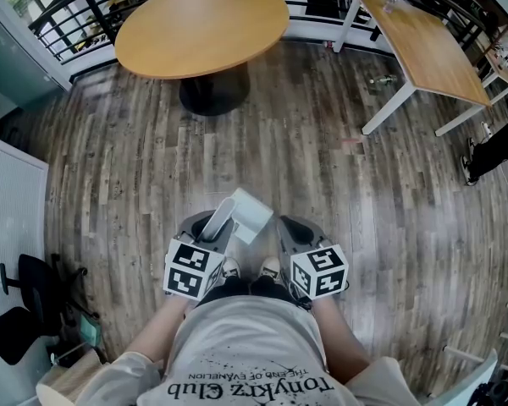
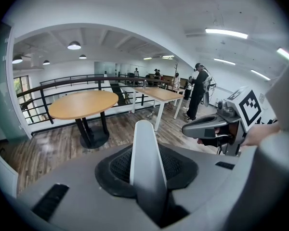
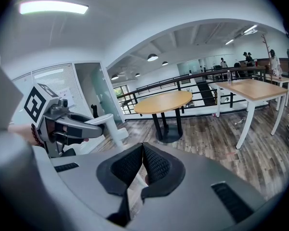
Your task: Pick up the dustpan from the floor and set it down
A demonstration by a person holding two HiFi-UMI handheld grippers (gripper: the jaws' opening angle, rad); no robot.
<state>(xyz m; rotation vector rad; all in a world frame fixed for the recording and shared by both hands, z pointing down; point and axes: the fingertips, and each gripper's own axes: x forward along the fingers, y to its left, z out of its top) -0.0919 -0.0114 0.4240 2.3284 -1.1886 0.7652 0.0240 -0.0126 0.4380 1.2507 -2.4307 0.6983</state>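
1. The left gripper [image 2: 147, 171] is clamped on the white handle [image 2: 143, 148] of the dustpan [image 1: 252, 212]. In the left gripper view the handle runs up between the two dark pads [image 2: 118, 165], which press on it from either side.
2. The right gripper [image 3: 142, 170] holds nothing. Its ribbed pads [image 3: 156, 163] meet at their tips, and only a thin slit shows below them.
3. The dustpan is off the floor [image 1: 364, 227], held in front of the person's body. In the head view its white pan lies between the tips of the two grippers and a little ahead of them.
4. The two grippers are side by side and close to the person's torso, each with its marker cube [image 1: 191, 267] facing up. The toes of two shoes [image 1: 230, 267] show just beneath them.
5. Ahead on the wood-plank floor stands a round table [image 1: 201, 28] with a tan top on a dark pedestal. A rectangular table [image 1: 423, 51] on white legs stands to its right.
6. A dark railing [image 1: 68, 25] runs behind both tables.
7. A black office chair [image 1: 25, 299] sits at the person's left.
8. In the left gripper view, a standing person [image 2: 197, 91] in dark clothes is visible beyond the rectangular table.
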